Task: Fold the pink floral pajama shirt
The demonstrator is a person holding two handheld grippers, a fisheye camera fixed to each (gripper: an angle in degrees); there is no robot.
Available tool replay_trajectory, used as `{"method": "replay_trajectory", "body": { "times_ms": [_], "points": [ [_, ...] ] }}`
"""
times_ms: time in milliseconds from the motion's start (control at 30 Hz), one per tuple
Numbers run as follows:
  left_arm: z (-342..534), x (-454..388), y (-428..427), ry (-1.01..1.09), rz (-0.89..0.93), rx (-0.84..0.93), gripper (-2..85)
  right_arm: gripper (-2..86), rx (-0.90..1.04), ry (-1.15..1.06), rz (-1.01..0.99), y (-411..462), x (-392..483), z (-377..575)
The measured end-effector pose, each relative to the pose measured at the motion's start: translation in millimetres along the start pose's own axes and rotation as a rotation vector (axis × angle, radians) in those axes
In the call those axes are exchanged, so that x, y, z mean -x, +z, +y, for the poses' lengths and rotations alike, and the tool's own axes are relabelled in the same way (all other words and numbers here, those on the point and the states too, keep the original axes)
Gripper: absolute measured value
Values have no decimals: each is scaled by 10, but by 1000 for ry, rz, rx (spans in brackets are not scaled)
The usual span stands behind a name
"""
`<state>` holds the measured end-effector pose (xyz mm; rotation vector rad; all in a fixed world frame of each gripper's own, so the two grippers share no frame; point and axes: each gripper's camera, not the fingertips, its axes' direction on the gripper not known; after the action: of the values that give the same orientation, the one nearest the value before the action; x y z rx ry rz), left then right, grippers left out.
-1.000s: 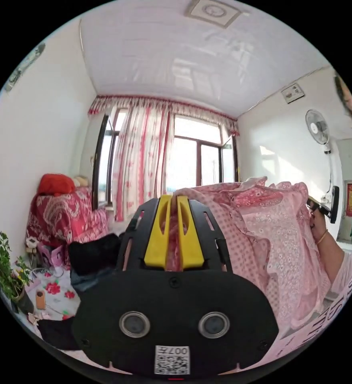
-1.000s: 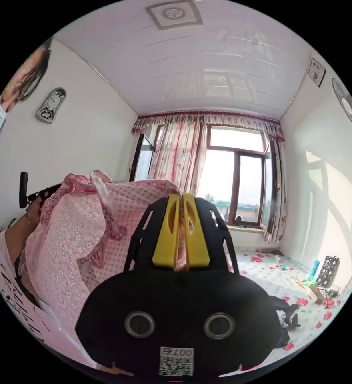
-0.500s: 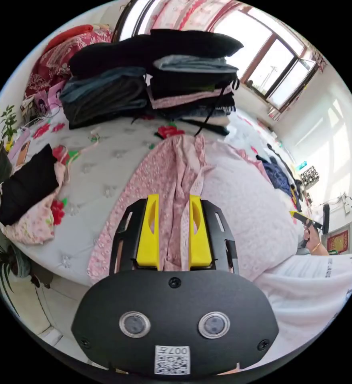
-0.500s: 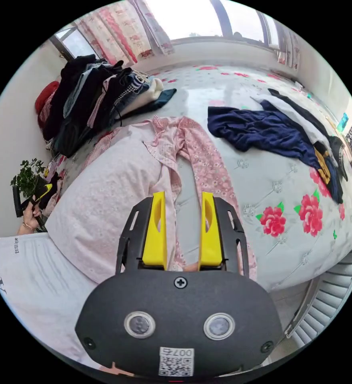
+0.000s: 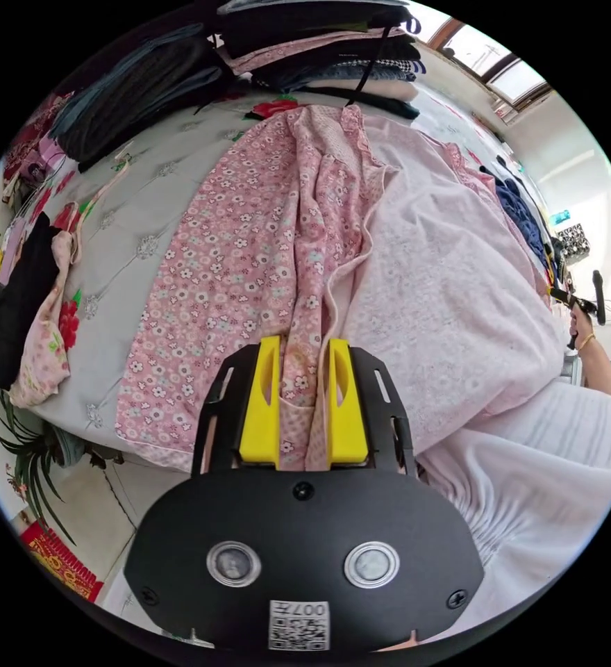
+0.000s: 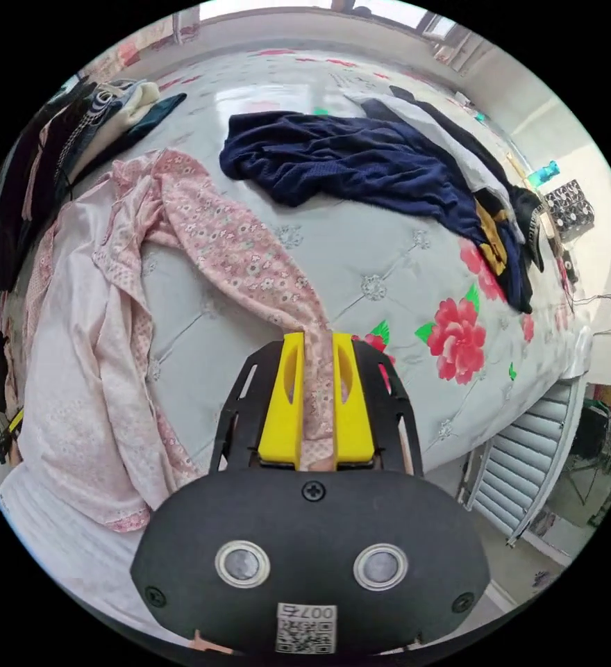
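Observation:
The pink floral pajama shirt (image 5: 236, 243) lies spread on the bed, its paler inner side (image 5: 444, 278) turned up toward the person. My left gripper (image 5: 298, 347) stands open over the hem near the bed's edge, with a fold of floral cloth lying between its jaws. In the right gripper view one floral sleeve (image 6: 236, 250) runs from the shirt's body (image 6: 76, 347) straight into my right gripper (image 6: 317, 340), whose jaws are shut on the sleeve's end. A hand holds the right gripper (image 5: 583, 306) at the far side of the left gripper view.
Stacks of folded dark clothes (image 5: 146, 83) stand at the back of the flowered mattress (image 6: 389, 278). A navy garment (image 6: 347, 160) and other clothes lie beyond the sleeve. A black and pink bundle (image 5: 28, 313) and a plant (image 5: 21, 451) are at the bed's left edge.
The shirt came down from held up in the air onto the bed. Both grippers let go; the right one has since shut on the sleeve's end, and the left remains open.

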<state>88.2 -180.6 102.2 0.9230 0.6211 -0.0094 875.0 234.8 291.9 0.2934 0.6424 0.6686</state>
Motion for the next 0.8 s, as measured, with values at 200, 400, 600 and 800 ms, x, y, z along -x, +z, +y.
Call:
{"method": "replay_trajectory", "body": {
  "times_ms": [200,400,600,800],
  "points": [
    [307,23,-412,-24,48,-155,100,70,-459,119,-180,-1054,-527,-134],
    [318,396,-343,-136,-21,-103,100,76,-254,-245,-832,-761,725,-502],
    [-3,806,21,-153,-85,85,92,83,58,-448,-919,-250,2226,-683],
    [-293,1193,-17,-82,-131,59,-4,71,257,-379,-906,285,2800,-866]
  ]
}}
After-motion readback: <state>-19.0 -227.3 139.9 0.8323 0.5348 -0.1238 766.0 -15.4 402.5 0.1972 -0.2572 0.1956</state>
